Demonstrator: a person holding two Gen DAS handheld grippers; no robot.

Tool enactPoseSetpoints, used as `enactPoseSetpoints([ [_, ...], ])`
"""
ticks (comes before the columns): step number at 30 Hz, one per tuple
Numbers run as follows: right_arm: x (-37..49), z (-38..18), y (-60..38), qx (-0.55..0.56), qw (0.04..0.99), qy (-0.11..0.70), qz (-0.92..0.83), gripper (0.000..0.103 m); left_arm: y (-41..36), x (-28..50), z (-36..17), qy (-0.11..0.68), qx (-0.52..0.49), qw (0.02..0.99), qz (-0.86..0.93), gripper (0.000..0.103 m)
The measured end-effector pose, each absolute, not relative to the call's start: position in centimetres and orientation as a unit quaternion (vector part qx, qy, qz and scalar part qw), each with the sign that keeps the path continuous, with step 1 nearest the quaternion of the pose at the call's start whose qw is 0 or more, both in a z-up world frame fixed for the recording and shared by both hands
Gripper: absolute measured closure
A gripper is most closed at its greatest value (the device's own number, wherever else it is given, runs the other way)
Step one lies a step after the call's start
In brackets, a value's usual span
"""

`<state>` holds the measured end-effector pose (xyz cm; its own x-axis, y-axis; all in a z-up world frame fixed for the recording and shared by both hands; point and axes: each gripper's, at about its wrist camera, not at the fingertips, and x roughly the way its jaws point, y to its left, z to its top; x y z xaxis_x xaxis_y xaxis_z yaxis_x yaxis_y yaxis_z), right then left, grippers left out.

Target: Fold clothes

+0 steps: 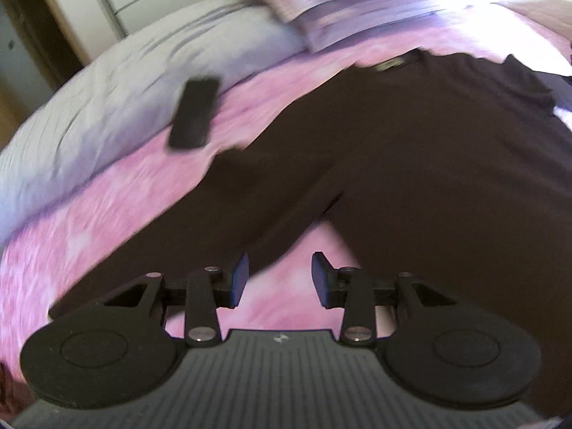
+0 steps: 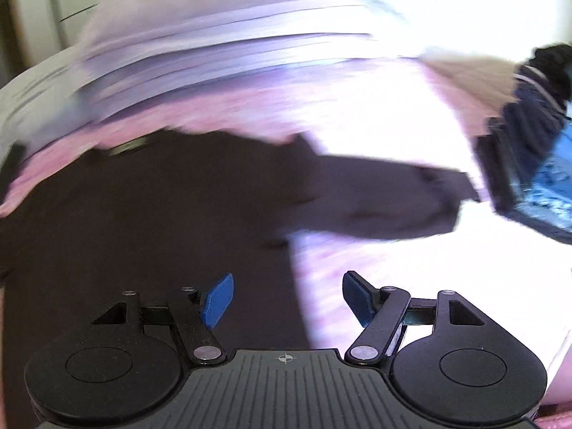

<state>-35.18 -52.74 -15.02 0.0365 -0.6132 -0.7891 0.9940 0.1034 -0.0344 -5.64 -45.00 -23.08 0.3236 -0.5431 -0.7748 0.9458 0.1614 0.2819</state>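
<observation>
Left wrist view looks down on a dark long-sleeved top (image 1: 429,164) spread flat on a pink mottled bedspread (image 1: 107,221), collar and label toward the far side, one sleeve running down and out toward the left gripper (image 1: 279,279). That gripper's blue pads stand partly apart with nothing between them; the sleeve's edge passes just behind the left pad, but I judge it is not pinched. Right wrist view shows the same top with its other sleeve (image 2: 375,193) stretched out to the side across the bedspread, and the right gripper (image 2: 286,300) spread wide and empty above the garment's side edge. A dark phone (image 1: 195,112) lies on a grey sheet (image 1: 89,100) near the first sleeve, and a pile of dark and blue things (image 2: 536,150) sits beyond the second sleeve's cuff, though blur hides what they are. The fabric looks soft, light and limp, likely a thin knit that will drape and crease freely, so it should lift easily but sag between grips. Sensible holds seem to be the cuff or sleeve seam on each side, pinching a single layer at the edge, clear of the bedspread beneath
</observation>
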Motion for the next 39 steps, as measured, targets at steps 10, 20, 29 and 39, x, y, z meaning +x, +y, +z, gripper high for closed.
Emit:
enactPoseSetpoints([
  [10,-50.9,-21.5,-67.6,0.266,0.639,0.347,-0.633,0.032,-57.1,-23.8,-25.2,0.257,0.419,0.654,-0.575,0.066],
  [20,-60.8,-25.2,-72.7,0.518,0.535,0.095,-0.661,0.031,-63.7,-31.3,-25.3,0.217,0.450,0.604,-0.621,0.066],
  [29,-62.0,-23.0,-74.1,0.542,0.536,-0.010,-0.647,0.031,-65.3,-31.6,-25.5,0.210,0.463,0.600,-0.617,0.065],
  [39,-62.1,-23.1,-74.7,0.529,0.497,0.021,-0.688,0.062,-64.1,-32.2,-25.9,0.209,0.472,0.587,-0.623,0.065],
])
